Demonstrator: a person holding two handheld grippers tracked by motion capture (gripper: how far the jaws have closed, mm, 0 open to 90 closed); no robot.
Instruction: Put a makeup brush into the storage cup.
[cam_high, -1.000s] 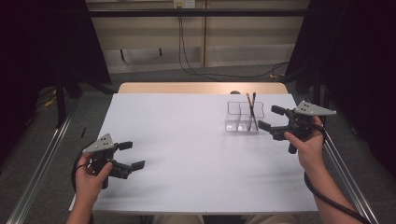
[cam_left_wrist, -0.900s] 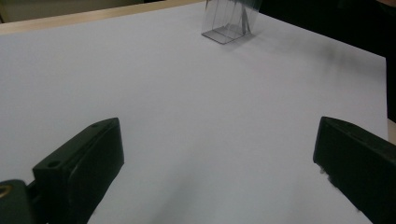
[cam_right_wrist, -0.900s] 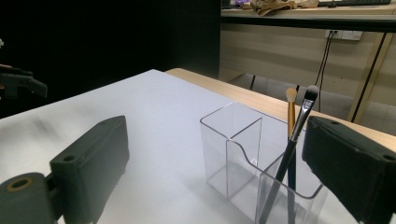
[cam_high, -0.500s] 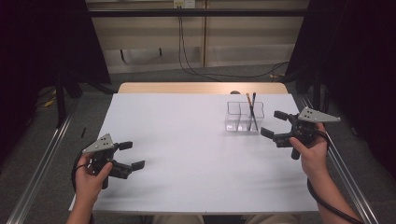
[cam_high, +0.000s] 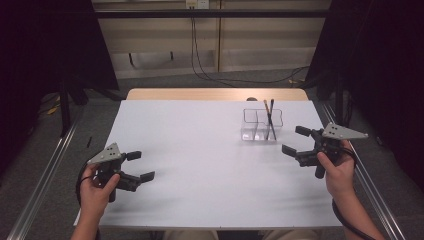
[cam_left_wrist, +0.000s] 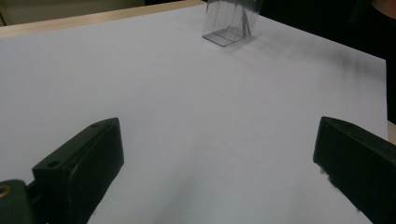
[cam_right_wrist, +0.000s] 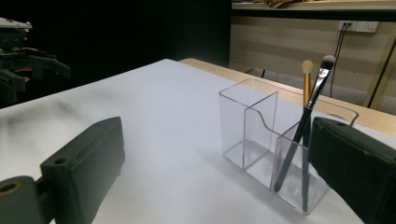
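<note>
A clear acrylic organizer with several compartments stands at the far right of the white table. Two makeup brushes lean upright in its right compartment, one black-handled, one gold-handled. My right gripper is held open just right of and nearer than the organizer, apart from it, with nothing between its jaws. In the right gripper view the organizer sits close ahead. My left gripper is held open over the near left of the table, also empty. The organizer is far off in the left gripper view.
A wooden strip borders the table's far edge. Metal rails run along both sides of the table. Cables hang on the back wall. The left gripper appears far off in the right gripper view.
My right gripper has drawn back from the organizer, toward the person and slightly right, staying open. The left gripper has not moved.
</note>
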